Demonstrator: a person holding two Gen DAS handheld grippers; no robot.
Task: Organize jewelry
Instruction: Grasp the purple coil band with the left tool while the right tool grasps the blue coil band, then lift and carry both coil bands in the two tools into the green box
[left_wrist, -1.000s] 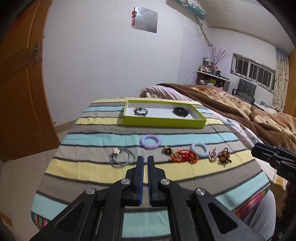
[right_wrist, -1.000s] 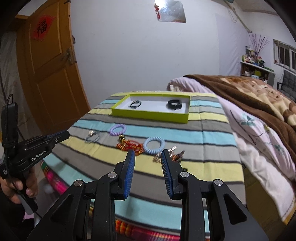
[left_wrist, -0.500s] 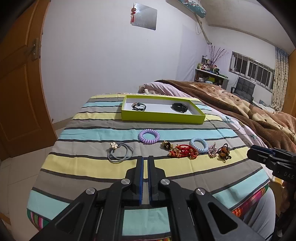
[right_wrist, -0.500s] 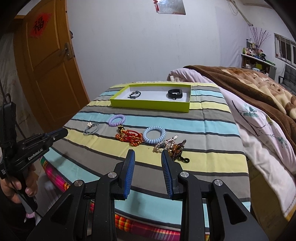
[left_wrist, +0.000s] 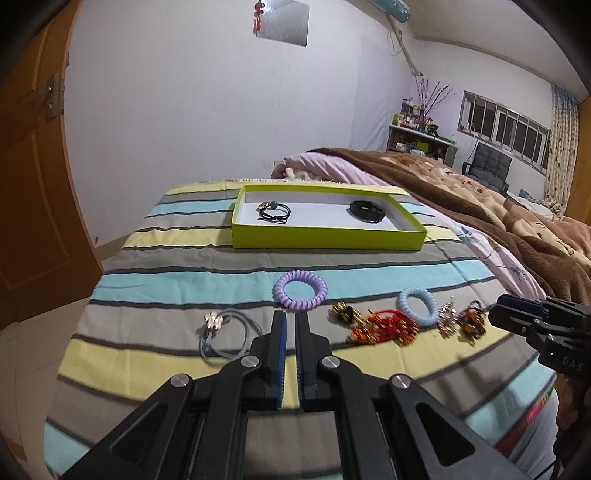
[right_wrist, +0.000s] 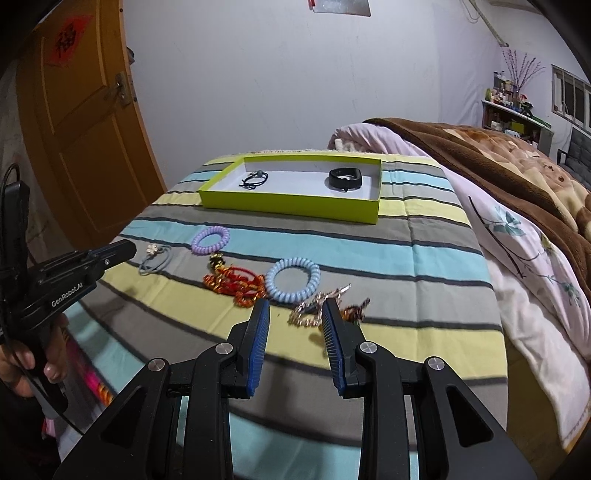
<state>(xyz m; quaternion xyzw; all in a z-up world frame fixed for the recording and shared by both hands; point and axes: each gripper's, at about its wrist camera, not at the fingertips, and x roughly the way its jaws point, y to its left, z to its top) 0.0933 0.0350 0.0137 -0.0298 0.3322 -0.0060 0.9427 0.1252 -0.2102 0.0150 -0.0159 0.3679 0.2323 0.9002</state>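
A table (left_wrist: 155, 266) draped in soft cloth, striped yellow, grey and pale blue, carries everything. At its far side lies one shallow rectangular tray (left_wrist: 325, 240) of lime-green card with a white floor, holding two pieces: a thin black hair tie with a bead (left_wrist: 274, 212) at the left and a black band (left_wrist: 365, 210) at the right. Nearer lie six loose pieces in a rough row: two coiled plastic rings, one lilac (left_wrist: 300, 290) and one pale blue (left_wrist: 419, 304); one grey elastic loop with a flower charm (left_wrist: 225, 334); one knotted red and gold cord piece (left_wrist: 384, 326); one glittery metal clip (right_wrist: 317, 304); one amber beaded piece (left_wrist: 471, 321). The left tongs (left_wrist: 290, 321) have just been parting slightly, a narrow slit between them, nothing inside. The right tongs (right_wrist: 295, 308) stand moderately wide and empty above the clip.
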